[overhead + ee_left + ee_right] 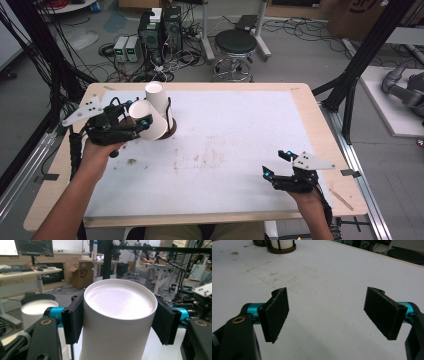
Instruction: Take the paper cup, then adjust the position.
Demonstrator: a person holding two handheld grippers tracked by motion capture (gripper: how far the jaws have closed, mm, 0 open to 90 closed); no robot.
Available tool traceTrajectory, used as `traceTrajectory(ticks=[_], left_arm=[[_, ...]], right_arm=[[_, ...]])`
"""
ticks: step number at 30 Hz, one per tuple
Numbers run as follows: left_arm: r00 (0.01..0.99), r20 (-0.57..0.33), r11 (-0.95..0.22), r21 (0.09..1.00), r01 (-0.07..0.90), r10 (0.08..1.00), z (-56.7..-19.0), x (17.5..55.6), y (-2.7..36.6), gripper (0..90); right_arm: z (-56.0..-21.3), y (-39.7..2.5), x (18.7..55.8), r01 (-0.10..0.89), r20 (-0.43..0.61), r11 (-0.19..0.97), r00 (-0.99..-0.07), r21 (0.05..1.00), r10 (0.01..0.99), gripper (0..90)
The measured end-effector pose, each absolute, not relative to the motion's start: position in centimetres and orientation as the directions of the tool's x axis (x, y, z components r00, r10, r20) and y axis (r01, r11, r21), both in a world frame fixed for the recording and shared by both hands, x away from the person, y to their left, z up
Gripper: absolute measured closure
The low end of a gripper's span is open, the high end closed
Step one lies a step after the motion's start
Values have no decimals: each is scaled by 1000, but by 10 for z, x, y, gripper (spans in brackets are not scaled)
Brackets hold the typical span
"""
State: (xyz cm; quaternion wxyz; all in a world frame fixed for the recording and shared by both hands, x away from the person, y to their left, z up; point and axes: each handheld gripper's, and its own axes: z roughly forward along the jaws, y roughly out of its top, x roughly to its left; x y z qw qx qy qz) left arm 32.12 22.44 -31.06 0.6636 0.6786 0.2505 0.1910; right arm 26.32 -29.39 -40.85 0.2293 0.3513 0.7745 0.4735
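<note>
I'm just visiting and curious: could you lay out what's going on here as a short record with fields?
Setting: white-topped table in a lab, cables on the floor beyond
Left tool: shut on a white paper cup, pads on both sides
Held cup: lifted, tilted, closed bottom facing the tool's camera
Nearby: stack of cups in a dark holder
Right tool: open, holding nothing, over bare table at the near right

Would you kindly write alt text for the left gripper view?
A white paper cup, bottom end toward the camera, is clamped between the two black pads of the left tongs. Another white cup stands behind at left, with an office beyond.
</note>
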Motion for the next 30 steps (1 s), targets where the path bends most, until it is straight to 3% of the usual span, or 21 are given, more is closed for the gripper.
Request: traceTrajectory(ticks=[9, 30], left_arm=[[835, -97, -10, 992, 122, 542, -341, 319, 199, 336], [882, -109, -29, 990, 138, 459, -354, 317, 161, 335]], right_arm=[[-406, -282, 270, 313, -25, 316, -674, 895, 739, 205], [-400, -248, 271, 256, 0, 369, -822, 893, 570, 204]])
